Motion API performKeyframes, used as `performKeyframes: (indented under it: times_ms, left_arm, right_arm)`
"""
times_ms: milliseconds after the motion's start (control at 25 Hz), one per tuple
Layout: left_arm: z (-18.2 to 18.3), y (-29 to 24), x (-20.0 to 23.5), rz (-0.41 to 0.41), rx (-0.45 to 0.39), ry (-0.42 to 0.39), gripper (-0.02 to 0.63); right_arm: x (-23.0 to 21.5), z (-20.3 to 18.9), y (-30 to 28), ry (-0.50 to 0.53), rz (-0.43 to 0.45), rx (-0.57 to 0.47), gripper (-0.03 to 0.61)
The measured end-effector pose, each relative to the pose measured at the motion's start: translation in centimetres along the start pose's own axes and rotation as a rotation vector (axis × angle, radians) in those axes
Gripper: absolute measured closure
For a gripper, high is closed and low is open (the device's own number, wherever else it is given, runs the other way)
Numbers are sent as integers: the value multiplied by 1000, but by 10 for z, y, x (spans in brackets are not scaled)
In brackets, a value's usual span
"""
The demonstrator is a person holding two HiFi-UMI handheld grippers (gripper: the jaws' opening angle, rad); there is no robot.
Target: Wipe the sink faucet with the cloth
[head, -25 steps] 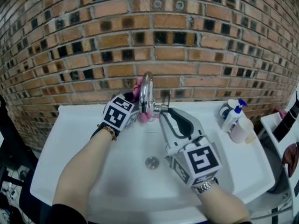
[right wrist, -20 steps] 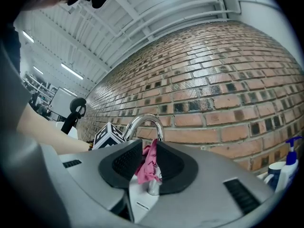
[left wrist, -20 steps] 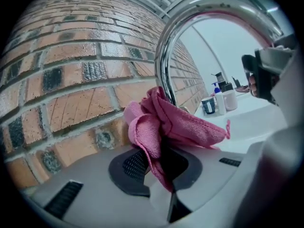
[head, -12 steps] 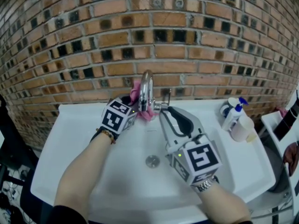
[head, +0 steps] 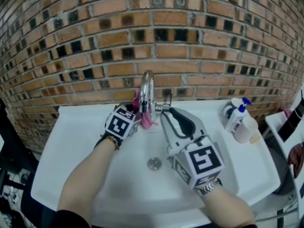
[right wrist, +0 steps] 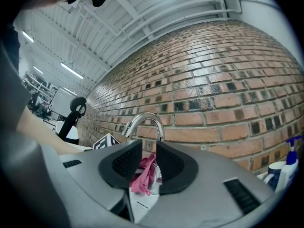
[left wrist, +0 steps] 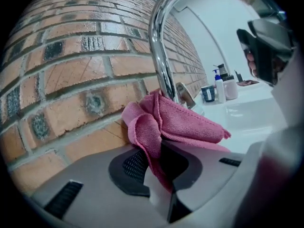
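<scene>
The chrome gooseneck faucet (head: 147, 90) rises at the back of the white sink (head: 76, 141). My left gripper (head: 135, 114) is shut on a pink cloth (head: 145, 117), which is bunched against the lower stem of the faucet (left wrist: 164, 75) on its left side. In the left gripper view the cloth (left wrist: 164, 125) spills out of the jaws toward the stem. My right gripper (head: 164, 112) reaches in from the right, its narrow jaws closed on the chrome side piece low on the faucet. In the right gripper view the faucet (right wrist: 145, 120) and cloth (right wrist: 145, 177) show through the gap.
A brick wall (head: 199, 56) stands right behind the faucet. A pump bottle (head: 236, 118) and a pale cup (head: 247, 131) sit on the sink's right rim. The drain (head: 154, 164) lies in the basin below both hands. A dark chair shows at the far left.
My left gripper has slid the pink cloth down the faucet stem, from near the arch to low by the base. The right gripper has kept still.
</scene>
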State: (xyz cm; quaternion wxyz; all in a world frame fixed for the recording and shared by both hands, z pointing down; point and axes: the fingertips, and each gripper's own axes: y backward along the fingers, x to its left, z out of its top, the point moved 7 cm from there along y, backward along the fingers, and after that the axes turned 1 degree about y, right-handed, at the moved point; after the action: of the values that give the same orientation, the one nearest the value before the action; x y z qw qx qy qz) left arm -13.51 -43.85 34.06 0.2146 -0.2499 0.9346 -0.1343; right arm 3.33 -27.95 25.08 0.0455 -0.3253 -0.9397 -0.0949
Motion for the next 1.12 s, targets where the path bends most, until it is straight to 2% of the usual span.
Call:
performKeyframes:
  times_ms: [520, 1120]
  left_arm:
    - [-19, -4, -12, -16, 45, 34, 569]
    - [-21, 13, -28, -15, 64, 41, 569]
  right_arm:
    - [-1, -1, -1, -9, 2, 7, 474]
    - [-7, 1, 0, -33, -16, -4, 474]
